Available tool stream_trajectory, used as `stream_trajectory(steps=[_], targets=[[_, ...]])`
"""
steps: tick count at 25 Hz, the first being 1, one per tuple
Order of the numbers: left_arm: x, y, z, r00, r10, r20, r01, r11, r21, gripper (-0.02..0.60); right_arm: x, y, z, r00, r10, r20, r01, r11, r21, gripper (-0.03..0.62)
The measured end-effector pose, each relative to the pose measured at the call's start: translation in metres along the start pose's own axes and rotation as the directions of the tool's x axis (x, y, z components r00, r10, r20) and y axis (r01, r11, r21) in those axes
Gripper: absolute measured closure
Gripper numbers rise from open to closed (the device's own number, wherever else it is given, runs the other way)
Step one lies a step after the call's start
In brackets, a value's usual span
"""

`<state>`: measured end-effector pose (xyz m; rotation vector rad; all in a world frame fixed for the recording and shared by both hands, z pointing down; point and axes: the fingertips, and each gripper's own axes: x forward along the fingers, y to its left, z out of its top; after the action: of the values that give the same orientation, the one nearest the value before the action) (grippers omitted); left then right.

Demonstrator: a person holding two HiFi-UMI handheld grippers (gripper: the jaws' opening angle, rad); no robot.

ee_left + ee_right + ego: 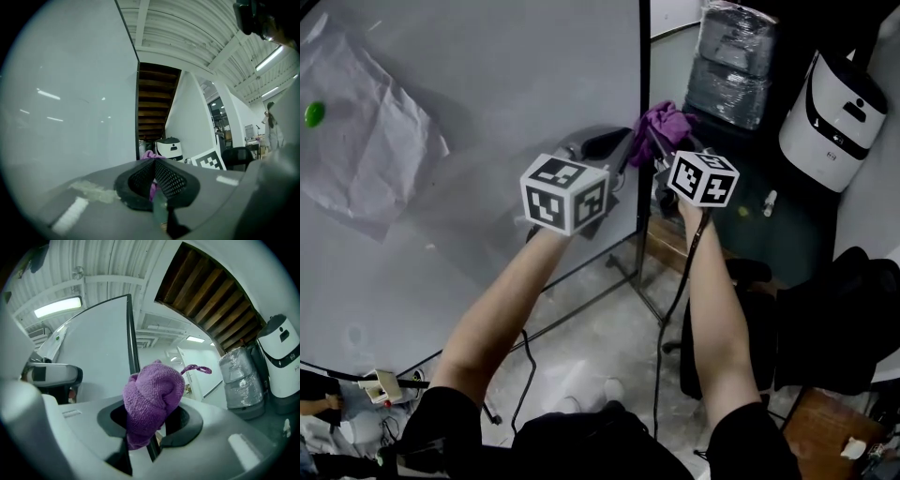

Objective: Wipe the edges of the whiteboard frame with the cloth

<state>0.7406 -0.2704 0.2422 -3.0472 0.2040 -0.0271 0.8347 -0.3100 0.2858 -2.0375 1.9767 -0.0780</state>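
- Left gripper view: the left gripper (pixel 153 179) has its two mesh pads (pixel 171 180) pressed together, with nothing clamped between them. A scrap of the purple cloth (pixel 149 154) peeks over them at 12 o'clock, and a little more shows through the slit below. The whiteboard (pixel 65 103) fills the side from 9 to 11 o'clock, and its black frame edge (pixel 138 108) runs straight up from the jaws. A white appliance (pixel 169 148) stands just past the edge, toward 1 o'clock.
- Right gripper view: the right gripper (pixel 149 430) is clamped on the cloth, which bulges up out of the jaws against the frame edge. The left gripper sits at 9 o'clock. A plastic-wrapped bundle (pixel 241 376) stands at 3 o'clock.
- Head view: both grippers meet at the board's right-hand edge, the left at its 9 o'clock side on the board face, and the right on the edge itself with the cloth at 12 o'clock from its marker cube (pixel 703 178). A crumpled paper sheet (pixel 366 131) and a green magnet (pixel 314 114) sit at the board's 10 o'clock.
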Motion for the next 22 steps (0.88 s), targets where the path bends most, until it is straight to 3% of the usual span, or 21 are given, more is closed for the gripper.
stream_trajectory(steps=[12, 19, 22], targets=[[0.01, -0.011, -0.073, 0.997, -0.024, -0.08, 0.023, 1.0, -0.012, 0.577, -0.013, -0.014, -0.093, 0.999, 0.029, -0.023, -0.026, 0.991, 0.13, 0.442], [0.009, -0.01, -0.105, 0.994, -0.019, -0.108, 0.016, 0.999, -0.032, 0.578, -0.019, -0.012, -0.114, 0.998, 0.015, -0.069, -0.01, 0.997, 0.072, 0.442], [0.01, -0.009, -0.117, 0.992, -0.02, -0.123, 0.014, 0.999, -0.045, 0.577, -0.021, -0.015, -0.134, 0.996, -0.006, -0.091, 0.014, 0.996, 0.093, 0.442]])
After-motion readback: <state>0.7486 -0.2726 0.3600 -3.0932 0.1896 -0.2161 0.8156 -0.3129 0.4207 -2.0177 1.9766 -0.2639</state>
